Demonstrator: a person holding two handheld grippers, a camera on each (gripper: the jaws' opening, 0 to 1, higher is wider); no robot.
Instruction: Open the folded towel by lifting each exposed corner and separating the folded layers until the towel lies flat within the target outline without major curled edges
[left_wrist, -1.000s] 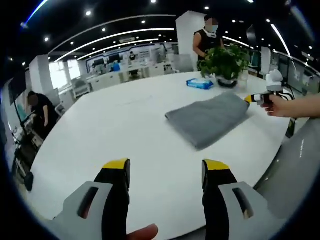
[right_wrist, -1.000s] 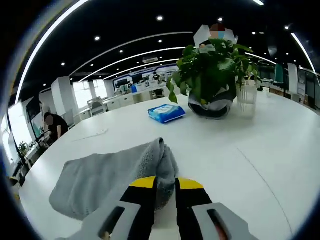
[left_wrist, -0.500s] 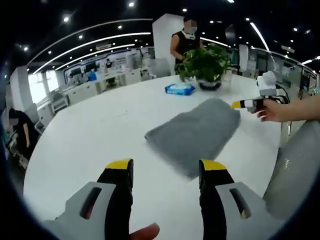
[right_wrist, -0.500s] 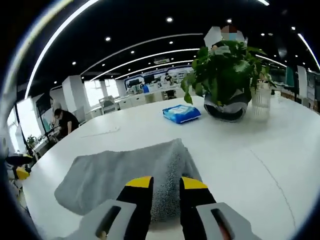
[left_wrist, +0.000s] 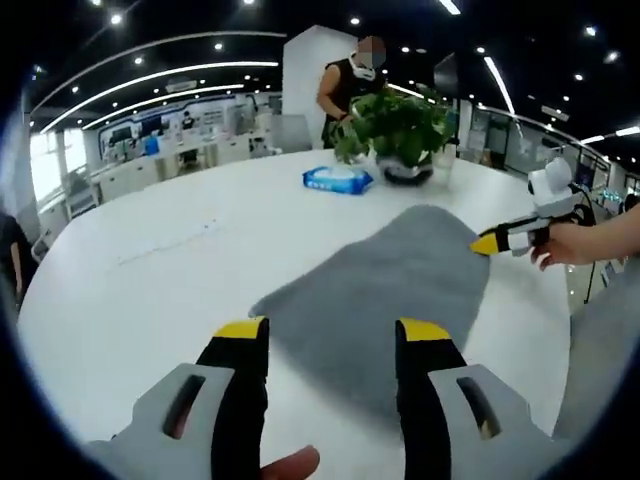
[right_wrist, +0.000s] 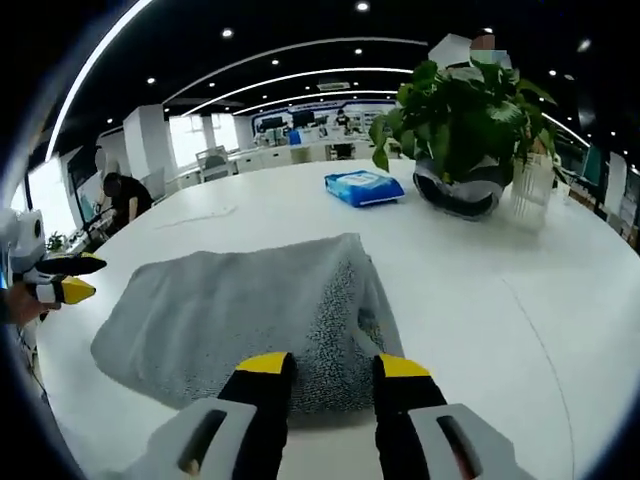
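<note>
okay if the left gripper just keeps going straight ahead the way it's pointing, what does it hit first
Most likely the grey towel: its near edge lies on the white table just ahead of the open left gripper. Depth is unclear, so it may pass above the cloth.

Open office (left_wrist: 180, 140), black ceiling (right_wrist: 300, 40), strip lights (left_wrist: 150, 72).

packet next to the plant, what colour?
Blue with a white label, the flat wipes packet beside the potted plant; clearest in right gripper view.

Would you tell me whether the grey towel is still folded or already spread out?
Still folded: the towel shows a doubled layer along its near edge, lying flat on the white table.
</note>
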